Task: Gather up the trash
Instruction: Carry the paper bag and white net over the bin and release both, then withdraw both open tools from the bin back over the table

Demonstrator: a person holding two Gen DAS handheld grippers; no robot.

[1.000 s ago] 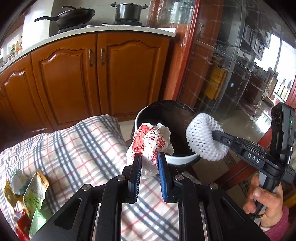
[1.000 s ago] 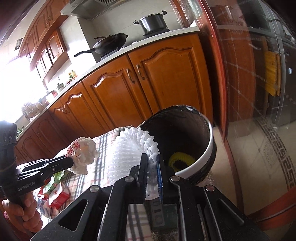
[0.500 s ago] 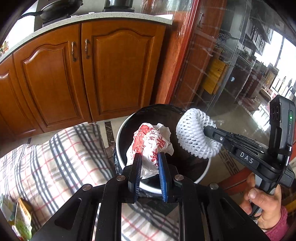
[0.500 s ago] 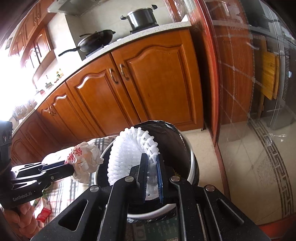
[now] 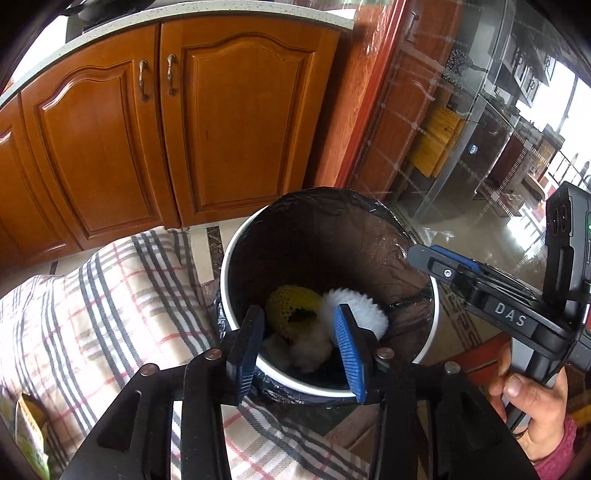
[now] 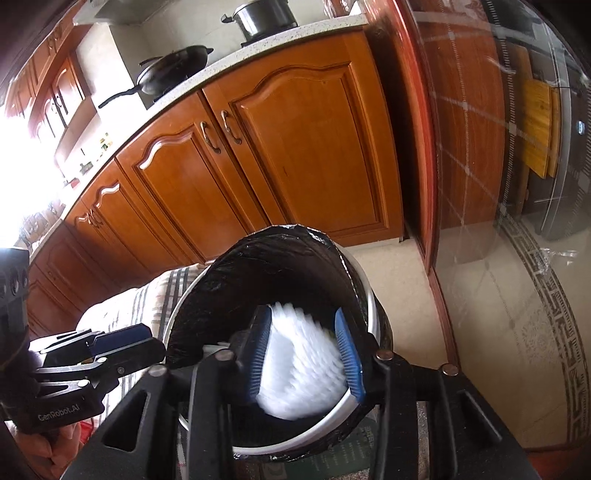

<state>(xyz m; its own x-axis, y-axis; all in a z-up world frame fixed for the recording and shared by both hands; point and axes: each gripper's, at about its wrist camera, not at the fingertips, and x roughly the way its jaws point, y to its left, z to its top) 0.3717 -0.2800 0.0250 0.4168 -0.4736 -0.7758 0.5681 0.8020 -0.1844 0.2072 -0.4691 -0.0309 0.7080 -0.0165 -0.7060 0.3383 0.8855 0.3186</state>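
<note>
Hovering above the mouth of the trash bin (image 5: pixel 236 258), the left gripper (image 5: pixel 301 345) has its 2 blue-padded jaws spread wide with nothing between them. The right gripper (image 6: pixel 306 354), seen from its own camera, is likewise spread wide over the same bin; the white foam net (image 6: pixel 301 369) appears blurred between its pads, and whether it touches them cannot be told. In the left wrist view the right gripper's fingers (image 5: pixel 454 266) reach over the bin's right rim, held by a hand (image 5: pixel 532 402) in a red sleeve.

The bin is white-walled and lined with a black bag (image 5: pixel 332 236) folded over its rim. At its bottom lie 3 pieces of trash: the white foam net (image 5: pixel 360 308), a yellow foam net (image 5: pixel 291 306) touching it on the left, and a crumpled pale wrapper (image 5: pixel 306 349) in front of both.

A plaid cloth (image 5: pixel 110 302) lies just beside the bin on the left, with a green packet (image 5: pixel 29 435) at its lower left edge. Behind the bin stand wooden cabinet doors (image 5: pixel 240 118) under a pale countertop (image 6: pixel 295 33), which carries a black wok (image 6: pixel 173 70) and a lidded pot (image 6: pixel 262 16). To the right a glass panel (image 6: pixel 517 184) meets the tiled floor (image 6: pixel 480 332).
</note>
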